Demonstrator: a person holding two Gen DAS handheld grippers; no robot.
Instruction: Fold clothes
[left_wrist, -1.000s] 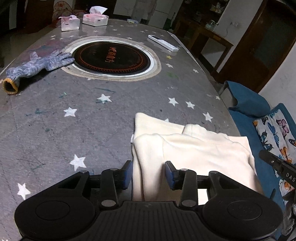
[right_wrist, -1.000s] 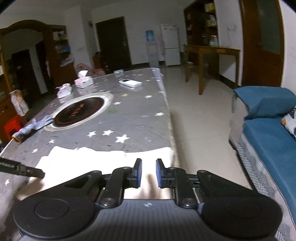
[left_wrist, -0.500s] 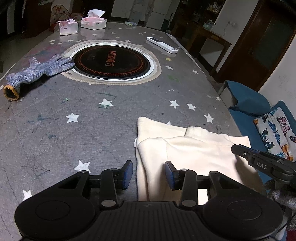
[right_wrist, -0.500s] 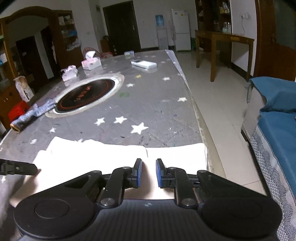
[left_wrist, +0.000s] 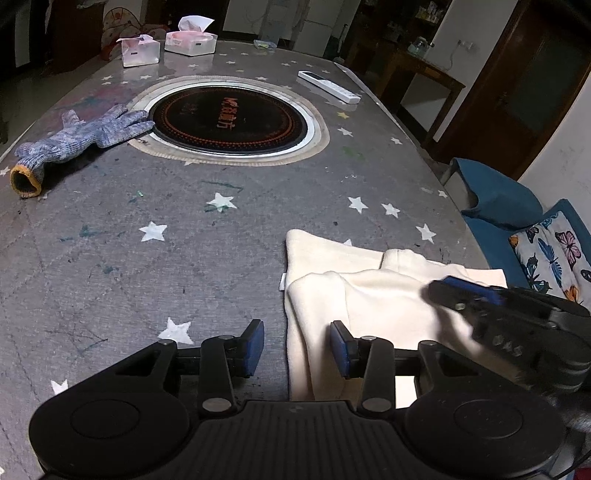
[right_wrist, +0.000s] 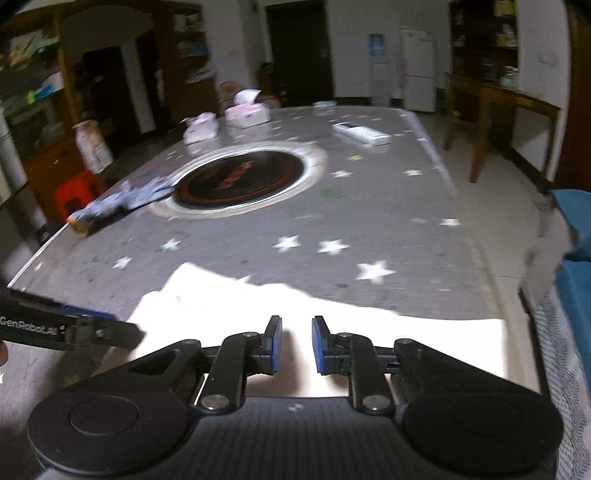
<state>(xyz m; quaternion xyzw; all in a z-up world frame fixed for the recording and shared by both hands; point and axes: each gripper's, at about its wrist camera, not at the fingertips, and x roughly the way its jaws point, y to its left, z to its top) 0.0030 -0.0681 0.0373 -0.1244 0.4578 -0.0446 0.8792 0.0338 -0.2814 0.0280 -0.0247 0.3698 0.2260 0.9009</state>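
A cream garment (left_wrist: 373, 295) lies folded on the near right part of the grey star-patterned table (left_wrist: 184, 236); it also shows in the right wrist view (right_wrist: 332, 317). My left gripper (left_wrist: 297, 347) is open and empty, its jaws over the garment's left edge. My right gripper (right_wrist: 296, 343) has a narrow gap between its jaws, holds nothing, and hovers over the garment's middle. It appears blurred in the left wrist view (left_wrist: 480, 299) above the garment's right side. The left gripper's finger shows in the right wrist view (right_wrist: 74, 326).
A round black hotplate (left_wrist: 229, 120) is set in the table's middle. A knitted grey glove (left_wrist: 81, 136) lies at its left. Two tissue boxes (left_wrist: 190, 40) and a white remote (left_wrist: 328, 86) lie at the far end. A blue sofa (left_wrist: 517, 221) stands right of the table.
My right gripper has swung left over the garment and now enters the left wrist view. The left gripper has stayed over the garment's left edge. The garment has not changed shape.
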